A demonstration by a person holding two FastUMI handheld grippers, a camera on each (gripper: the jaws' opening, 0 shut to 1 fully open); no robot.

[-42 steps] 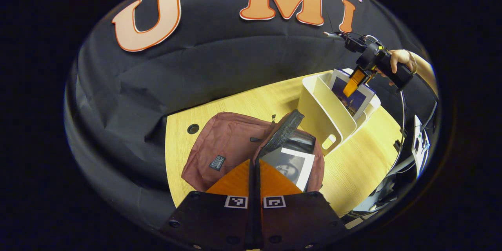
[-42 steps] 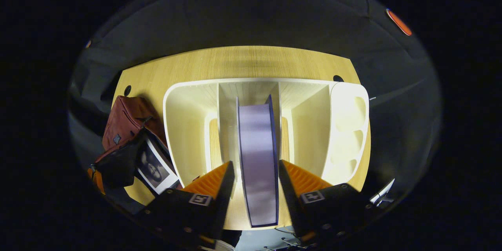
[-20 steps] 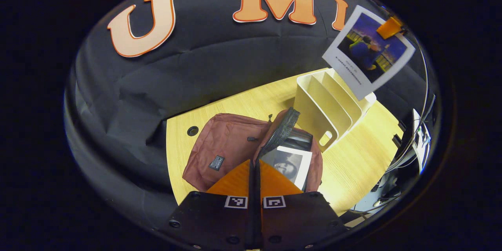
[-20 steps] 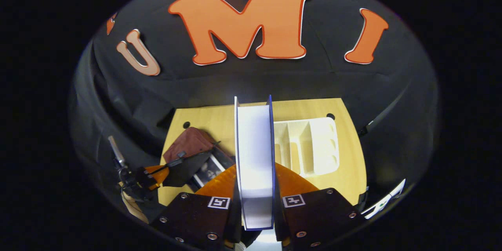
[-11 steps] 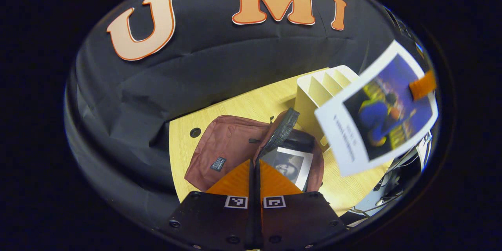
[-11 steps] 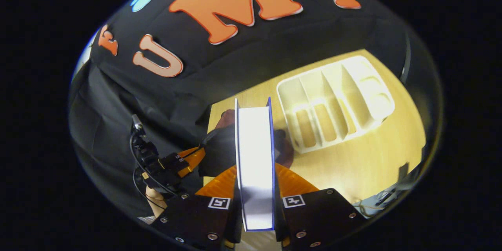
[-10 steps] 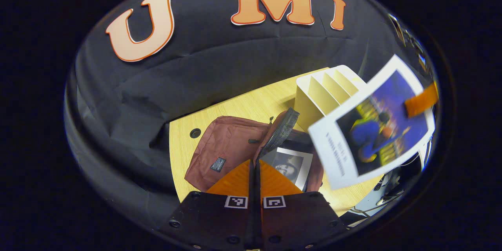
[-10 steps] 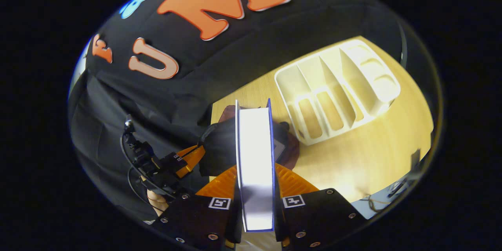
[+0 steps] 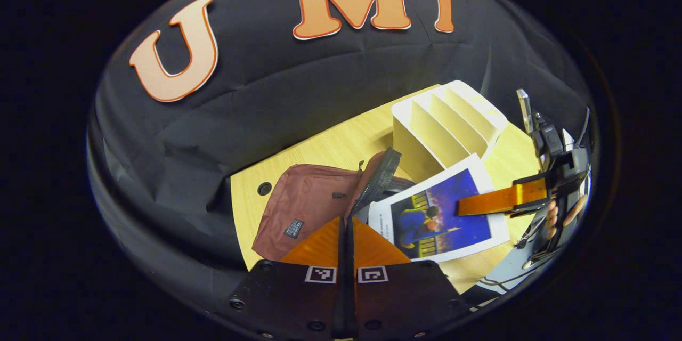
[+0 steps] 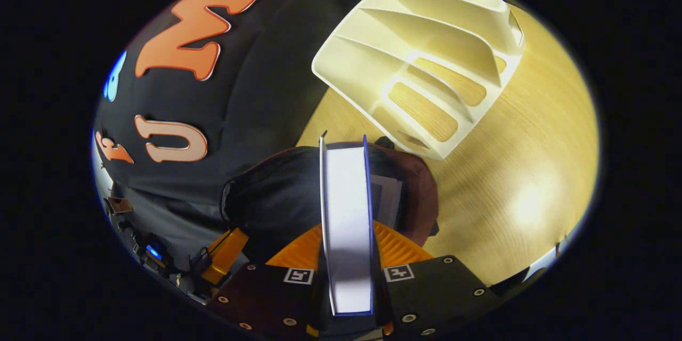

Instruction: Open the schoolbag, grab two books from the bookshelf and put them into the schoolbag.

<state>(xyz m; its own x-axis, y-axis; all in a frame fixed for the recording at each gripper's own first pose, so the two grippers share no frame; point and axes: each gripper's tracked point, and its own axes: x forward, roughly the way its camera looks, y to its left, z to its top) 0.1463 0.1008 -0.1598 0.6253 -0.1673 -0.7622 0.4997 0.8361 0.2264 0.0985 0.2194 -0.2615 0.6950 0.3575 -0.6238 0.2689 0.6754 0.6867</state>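
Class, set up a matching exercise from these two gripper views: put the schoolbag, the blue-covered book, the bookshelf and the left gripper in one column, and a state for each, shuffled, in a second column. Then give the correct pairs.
Column one:
1. schoolbag
2. blue-covered book
3. bookshelf
4. left gripper

Column two:
A. slots hold no books
B. clamped in the right gripper, over the bag's mouth
C. lying on the table, flap pulled open
D. shut on the bag's flap edge

Pairs: 1-C, 2-B, 3-A, 4-D
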